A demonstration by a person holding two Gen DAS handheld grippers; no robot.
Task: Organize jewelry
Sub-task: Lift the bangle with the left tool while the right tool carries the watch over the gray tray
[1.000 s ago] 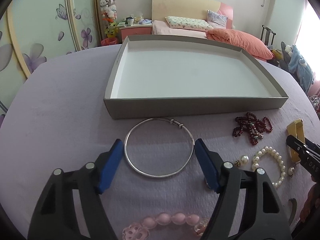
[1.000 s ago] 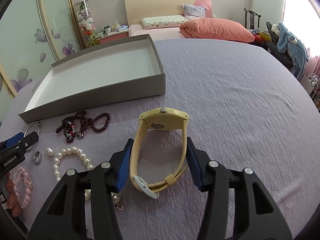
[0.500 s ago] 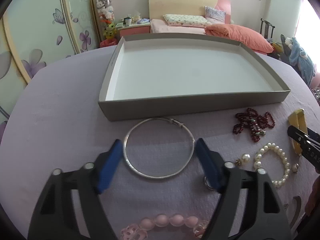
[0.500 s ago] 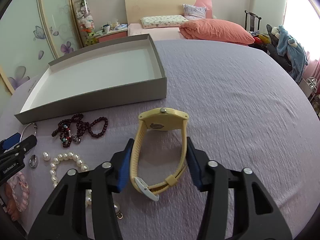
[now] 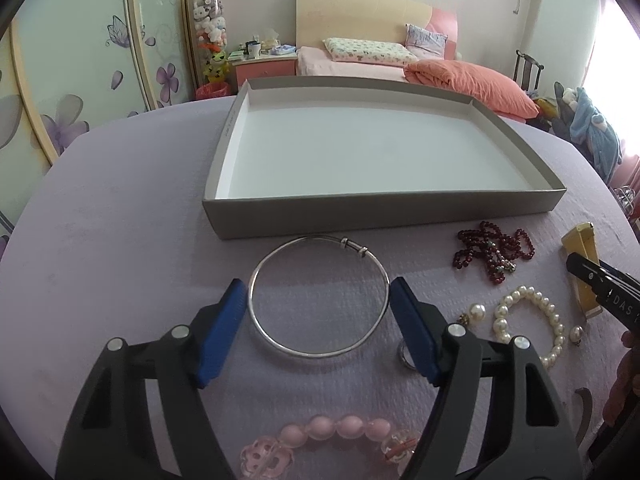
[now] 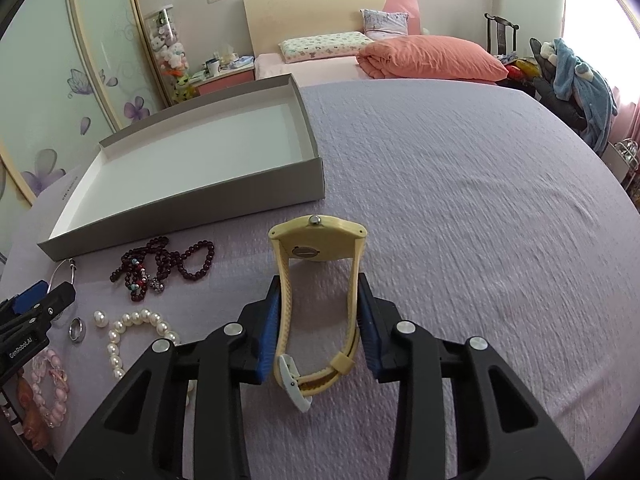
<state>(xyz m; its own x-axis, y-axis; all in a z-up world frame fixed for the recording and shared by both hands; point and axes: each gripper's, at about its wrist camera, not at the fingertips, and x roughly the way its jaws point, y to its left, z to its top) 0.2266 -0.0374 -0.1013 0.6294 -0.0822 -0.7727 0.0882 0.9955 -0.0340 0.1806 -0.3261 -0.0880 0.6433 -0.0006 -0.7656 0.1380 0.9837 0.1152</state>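
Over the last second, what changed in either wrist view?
The right gripper has just been closing; its pads now press the strap of the yellow watch, squeezing the loop narrower. The left gripper stays open around the silver bangle, not gripping. Grey tray and other jewelry unmoved.

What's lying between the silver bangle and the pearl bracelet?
A loose pearl earring and a small ring lie between the silver bangle and pearl bracelet, seen in the left wrist view.
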